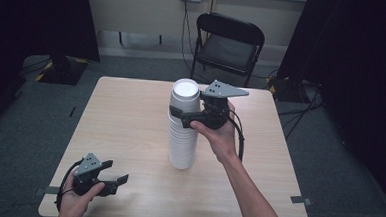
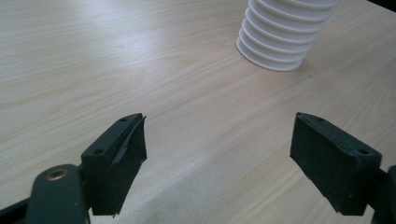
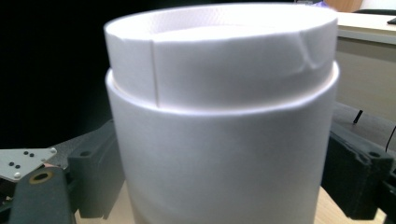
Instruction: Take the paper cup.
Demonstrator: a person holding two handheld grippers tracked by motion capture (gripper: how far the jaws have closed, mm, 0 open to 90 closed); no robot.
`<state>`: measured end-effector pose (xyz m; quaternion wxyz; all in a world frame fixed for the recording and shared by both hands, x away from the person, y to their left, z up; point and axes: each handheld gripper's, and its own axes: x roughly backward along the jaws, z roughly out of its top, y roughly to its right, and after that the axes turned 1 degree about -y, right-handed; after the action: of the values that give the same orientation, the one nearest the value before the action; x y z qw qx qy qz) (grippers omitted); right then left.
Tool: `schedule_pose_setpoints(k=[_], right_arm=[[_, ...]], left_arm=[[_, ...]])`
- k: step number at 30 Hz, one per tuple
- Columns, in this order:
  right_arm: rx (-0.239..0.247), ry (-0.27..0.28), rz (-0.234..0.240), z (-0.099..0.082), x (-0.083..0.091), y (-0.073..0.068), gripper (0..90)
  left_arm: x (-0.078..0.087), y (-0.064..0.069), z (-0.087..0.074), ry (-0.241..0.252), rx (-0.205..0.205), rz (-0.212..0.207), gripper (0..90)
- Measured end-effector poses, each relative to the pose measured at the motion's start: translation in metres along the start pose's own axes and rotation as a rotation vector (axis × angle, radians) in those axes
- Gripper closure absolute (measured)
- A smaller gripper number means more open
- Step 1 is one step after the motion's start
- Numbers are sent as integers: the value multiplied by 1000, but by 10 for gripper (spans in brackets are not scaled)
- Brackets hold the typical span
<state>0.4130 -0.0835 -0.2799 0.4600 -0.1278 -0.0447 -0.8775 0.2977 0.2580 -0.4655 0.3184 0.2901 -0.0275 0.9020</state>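
The wooden table [image 1: 130, 120] spreads wide under both hands, and right in the middle of it stands the tall stack of white cups [image 1: 182, 133], upside down, bases up. Up near its top sits the right gripper [image 1: 190, 116], and in the right gripper view the top cup [image 3: 224, 140] sits squarely between the two black jaws, one pad at each flank — pressed to the sides or a hair off, I cannot tell, though the jaws look closed around it. So the step in hand reads as taking the top cup off the stack. Down at the near edge the left gripper [image 1: 114, 182] waits well clear, jaws wide apart with bare tabletop between them, and the foot of the stack lies ahead of them and toward its right jaw in the left gripper view. What comes next, by my reading: a firm but gentle squeeze — these walls dent easily, and a crease already shows near the rim — then a straight lift, with the left gripper perhaps needed to steady the lower cups.
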Motion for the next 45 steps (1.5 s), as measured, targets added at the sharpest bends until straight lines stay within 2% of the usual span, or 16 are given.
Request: schedule_pose_setpoints(k=[4, 10, 12, 33, 45], right_arm=[[6, -23, -2, -3, -3, 1, 123], [11, -23, -4, -4, -6, 1, 122], [19, -36, -16, -5, -7, 0, 123], [35, -25, -24, -3, -6, -2, 139], [24, 13, -21, 5, -1, -1, 139]], left_arm=[[-1, 0, 0, -1, -2, -3, 182], [-1, 1, 0, -3, -6, -2, 182], [-1, 1, 0, 0, -2, -4, 182], [-1, 0, 0, 1, -1, 2, 182], [-1, 0, 0, 1, -4, 1, 182]])
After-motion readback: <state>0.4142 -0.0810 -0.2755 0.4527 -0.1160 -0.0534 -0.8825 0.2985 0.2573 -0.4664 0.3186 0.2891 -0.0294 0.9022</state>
